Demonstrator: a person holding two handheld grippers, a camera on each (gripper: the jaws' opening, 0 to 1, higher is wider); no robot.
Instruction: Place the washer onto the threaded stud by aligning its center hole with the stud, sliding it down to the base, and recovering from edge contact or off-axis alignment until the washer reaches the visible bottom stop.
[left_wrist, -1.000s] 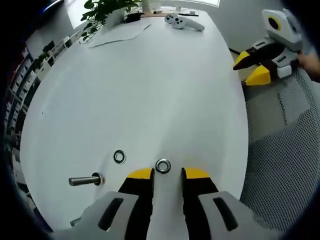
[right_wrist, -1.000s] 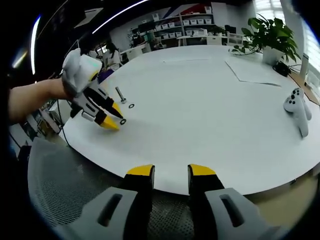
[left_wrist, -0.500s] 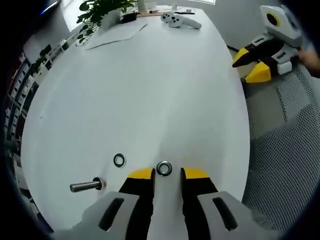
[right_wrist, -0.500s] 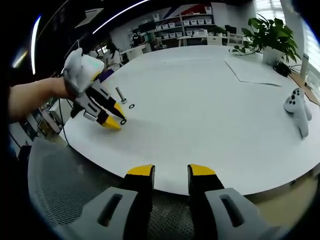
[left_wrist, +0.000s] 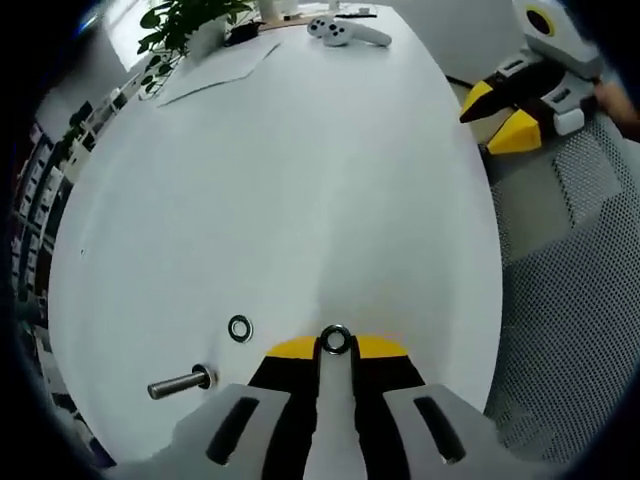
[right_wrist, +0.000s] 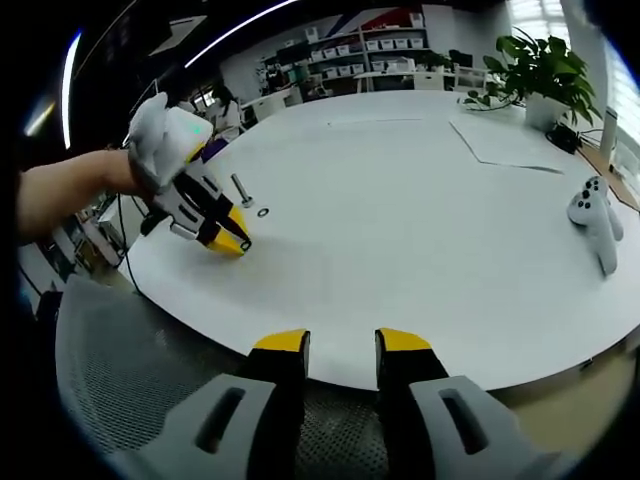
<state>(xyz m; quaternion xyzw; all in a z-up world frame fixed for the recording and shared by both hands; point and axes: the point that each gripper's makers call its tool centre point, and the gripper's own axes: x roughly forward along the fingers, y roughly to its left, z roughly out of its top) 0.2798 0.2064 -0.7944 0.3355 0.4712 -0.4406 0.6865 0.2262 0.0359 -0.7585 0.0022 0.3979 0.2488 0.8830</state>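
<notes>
1. The threaded stud is seen in the left gripper view standing on the white table. Its long axis runs nearly sideways across that fisheye view, with the free end toward the view's left and the flanged base toward the right. In the right gripper view the same stud is seen upright, leaning slightly.
2. A washer is clamped between the yellow tips of the left gripper, whose jaws are closed against its rim. Its ring face and centre hole are turned toward the camera.
3. A second washer is seen lying flat on the table, near the stud's base and just left of the gripper tips. In the right gripper view it lies just beside the stud.
4. In the right gripper view the held washer is hidden by the left gripper. Whether those tips touch the table cannot be told.
5. That gripper is held by a hand at the end of a bare forearm, angled downward toward the table near its edge.
6. The right gripper is held with its jaws apart and nothing between them, over the table's near edge, above a mesh chair. In the left gripper view it is partly cut off.
7. A game controller, sheets of paper and a potted plant are seen far across the table.
</notes>
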